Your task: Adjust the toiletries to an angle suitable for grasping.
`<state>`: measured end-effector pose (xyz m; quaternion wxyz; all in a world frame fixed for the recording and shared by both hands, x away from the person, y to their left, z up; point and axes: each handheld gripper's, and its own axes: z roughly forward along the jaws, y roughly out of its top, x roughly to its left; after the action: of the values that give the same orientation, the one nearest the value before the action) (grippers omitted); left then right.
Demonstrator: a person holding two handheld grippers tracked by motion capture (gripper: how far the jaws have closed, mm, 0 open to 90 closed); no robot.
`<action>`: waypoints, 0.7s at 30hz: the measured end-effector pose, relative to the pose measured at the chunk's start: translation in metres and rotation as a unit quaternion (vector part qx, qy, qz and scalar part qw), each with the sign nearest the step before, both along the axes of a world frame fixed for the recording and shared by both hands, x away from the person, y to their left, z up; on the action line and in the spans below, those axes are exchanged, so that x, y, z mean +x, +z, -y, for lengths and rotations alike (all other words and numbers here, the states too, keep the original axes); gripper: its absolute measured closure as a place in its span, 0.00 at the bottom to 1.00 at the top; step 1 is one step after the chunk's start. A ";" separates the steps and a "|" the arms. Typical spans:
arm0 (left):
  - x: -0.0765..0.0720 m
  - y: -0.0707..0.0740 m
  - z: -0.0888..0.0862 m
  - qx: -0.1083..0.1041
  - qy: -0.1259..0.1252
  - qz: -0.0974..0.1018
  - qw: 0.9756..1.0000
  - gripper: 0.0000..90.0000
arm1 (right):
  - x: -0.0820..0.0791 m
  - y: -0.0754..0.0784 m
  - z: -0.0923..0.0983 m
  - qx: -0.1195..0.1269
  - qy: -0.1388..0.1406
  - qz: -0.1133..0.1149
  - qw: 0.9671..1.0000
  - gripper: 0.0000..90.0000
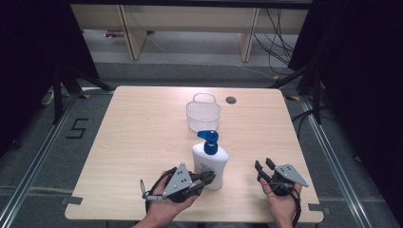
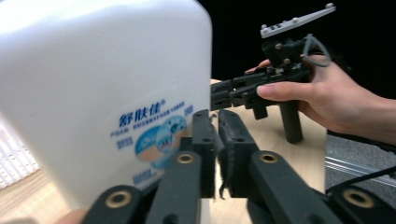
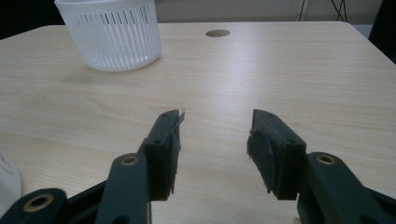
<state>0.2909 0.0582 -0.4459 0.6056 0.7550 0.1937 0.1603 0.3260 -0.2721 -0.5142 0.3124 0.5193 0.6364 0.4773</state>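
Using the white pump bottle as the landmark: it stands upright on the surface, near the person's edge and a bit right of centre. The left gripper sits right against its base on the near-left side, jaws almost clenched with just a sliver between them and nothing in there; they're beside the bottle, not around it. The right gripper rests off to the bottle's right, well apart, jaws released and empty over bare wood. Beyond the bottle, just past its blue pump, is a white slotted basket. My worry: the bottle is tall and the left gripper is crowding its base, so a sideways nudge could tip it or shove it into the basket. Can't tell from the left gripper view if a jaw actually touches the bottle, which is cropped and blurry there.
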 end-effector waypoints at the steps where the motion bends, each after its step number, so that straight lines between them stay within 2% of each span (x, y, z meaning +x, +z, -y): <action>1: -0.002 0.001 -0.003 -0.005 0.001 0.004 1.000 0.89 | -0.001 0.000 0.000 0.007 0.000 -0.005 1.000 0.57; 3: -0.008 0.006 -0.016 -0.011 0.009 0.008 1.000 0.81 | -0.001 0.001 0.001 -0.003 0.000 -0.006 1.000 0.55; 6: -0.013 0.015 -0.031 -0.016 0.024 0.024 0.999 0.74 | -0.002 0.002 0.002 0.000 -0.001 -0.012 1.000 0.53; 7: -0.014 0.017 -0.034 -0.019 0.028 0.024 0.999 0.71 | 0.000 0.001 0.003 -0.002 0.006 -0.003 1.000 0.52; 9: -0.015 0.022 -0.041 -0.032 0.043 0.027 0.998 0.66 | 0.000 0.000 0.003 0.013 0.008 -0.007 1.000 0.51; 10: -0.015 0.025 -0.044 -0.040 0.046 0.027 0.998 0.63 | 0.000 0.001 0.004 0.003 0.005 -0.013 1.000 0.50; 11: -0.014 0.026 -0.045 -0.048 0.047 0.026 0.997 0.61 | 0.001 0.000 0.004 0.019 0.011 -0.015 1.000 0.49; 12: -0.014 0.027 -0.046 -0.059 0.049 0.023 0.997 0.59 | 0.002 0.000 0.004 0.021 0.012 -0.010 1.000 0.48; 13: -0.013 0.028 -0.047 -0.065 0.053 0.024 0.996 0.57 | 0.003 -0.001 0.005 0.010 0.010 -0.009 1.000 0.48; 15: -0.012 0.029 -0.047 -0.067 0.062 0.025 0.996 0.54 | 0.001 0.001 0.006 0.003 0.010 -0.017 1.000 0.47; 16: -0.011 0.030 -0.048 -0.067 0.068 0.027 0.995 0.53 | 0.002 0.000 0.006 0.010 0.012 -0.012 1.000 0.47; 17: -0.011 0.032 -0.048 -0.068 0.073 0.030 0.995 0.51 | 0.002 0.000 0.005 0.018 0.009 -0.020 1.000 0.46; 18: -0.011 0.034 -0.049 -0.069 0.079 0.032 0.994 0.50 | 0.004 0.000 0.007 0.006 0.010 -0.016 1.000 0.46; 19: -0.011 0.035 -0.049 -0.072 0.082 0.033 0.993 0.50 | 0.003 0.001 0.005 0.015 0.008 -0.023 1.000 0.46; 20: -0.011 0.037 -0.050 -0.074 0.086 0.034 0.993 0.49 | 0.004 0.000 0.007 -0.002 0.006 -0.015 1.000 0.46; 21: -0.010 0.039 -0.051 -0.076 0.088 0.034 0.993 0.49 | 0.005 0.000 0.007 0.010 0.017 -0.020 1.000 0.46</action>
<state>0.2812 0.1095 -0.4069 0.6512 0.6807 0.2504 0.2231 0.3311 -0.2791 -0.5142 0.2857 0.5211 0.6465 0.4784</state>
